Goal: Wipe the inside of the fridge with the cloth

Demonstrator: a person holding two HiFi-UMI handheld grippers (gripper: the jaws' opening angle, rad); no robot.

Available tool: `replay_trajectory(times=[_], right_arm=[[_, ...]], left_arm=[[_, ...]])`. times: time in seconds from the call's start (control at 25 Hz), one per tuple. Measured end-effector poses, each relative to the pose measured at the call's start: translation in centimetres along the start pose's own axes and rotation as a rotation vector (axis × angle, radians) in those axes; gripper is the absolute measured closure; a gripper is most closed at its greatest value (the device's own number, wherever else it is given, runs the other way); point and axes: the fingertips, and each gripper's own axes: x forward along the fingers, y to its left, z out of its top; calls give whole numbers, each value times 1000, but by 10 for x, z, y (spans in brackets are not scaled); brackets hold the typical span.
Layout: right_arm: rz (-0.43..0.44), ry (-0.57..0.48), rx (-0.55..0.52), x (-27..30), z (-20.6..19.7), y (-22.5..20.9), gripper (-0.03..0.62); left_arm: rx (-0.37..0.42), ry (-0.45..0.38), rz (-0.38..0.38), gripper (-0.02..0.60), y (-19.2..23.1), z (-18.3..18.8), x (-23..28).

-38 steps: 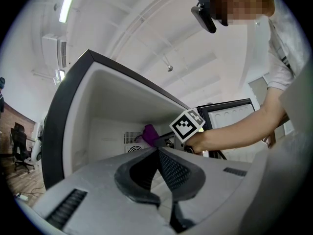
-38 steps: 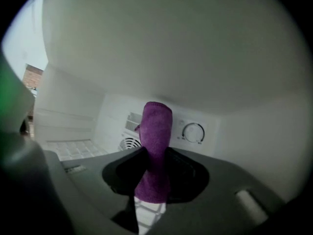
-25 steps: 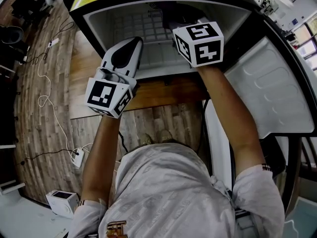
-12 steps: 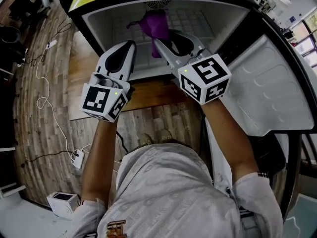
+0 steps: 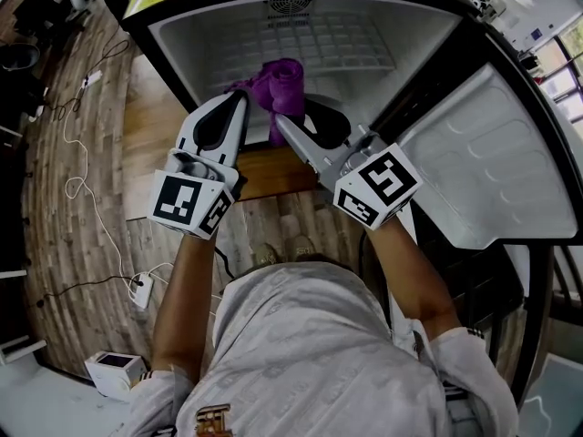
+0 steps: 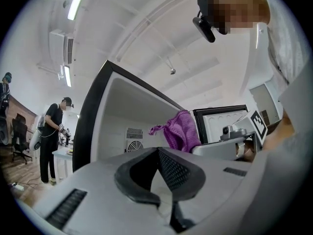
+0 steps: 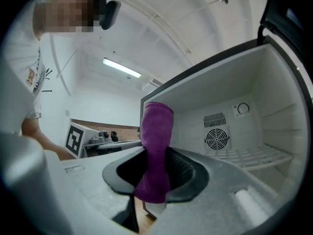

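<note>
Wood boards covered the floor (image 5: 82, 135), and a thin white cable (image 5: 86, 189) ran across them. On the floor stood a small fridge (image 5: 178, 39) with black outside walls and a white inside. Its door (image 5: 492, 162) was swung wide open to the right. A person in a pale printed shirt (image 5: 310, 353) leaned over the fridge with both arms stretched toward the opening.

The left gripper (image 5: 242, 96) was at the front edge of the fridge. Its jaws were pressed together with nothing between them. The right gripper (image 5: 284, 126) was just beside it, and the two tips were close to each other. The right gripper's jaws were clenched on a purple cloth (image 5: 284, 85). The cloth was bunched up and stuck out past the jaws, right at the mouth of the fridge, in front of the white inside.

A white wire shelf (image 5: 328, 39) sat deep in the fridge. A round fan grille (image 7: 216, 139) showed on the back wall, with a small dial (image 7: 242, 108) above it. Far off in the room, another person in dark clothes (image 6: 51, 131) stood by a counter.
</note>
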Motion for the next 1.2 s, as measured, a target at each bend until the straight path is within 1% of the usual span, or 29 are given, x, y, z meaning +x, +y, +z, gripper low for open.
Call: replay_trajectory(times=[0.16, 0.28, 0.52, 1.2], right_arm=[[29, -6, -9, -5, -7, 11, 482], [27, -8, -9, -9, -15, 16, 484], [31, -5, -7, -11, -20, 19, 488], [34, -19, -8, -9, -19, 18, 490]], left_arm=[[-1, 9, -26, 582, -12, -5, -6], [-11, 22, -33, 581, -19, -16, -12], [-26, 22, -13, 581, -17, -20, -16], [-25, 16, -5, 581, -16, -20, -15]])
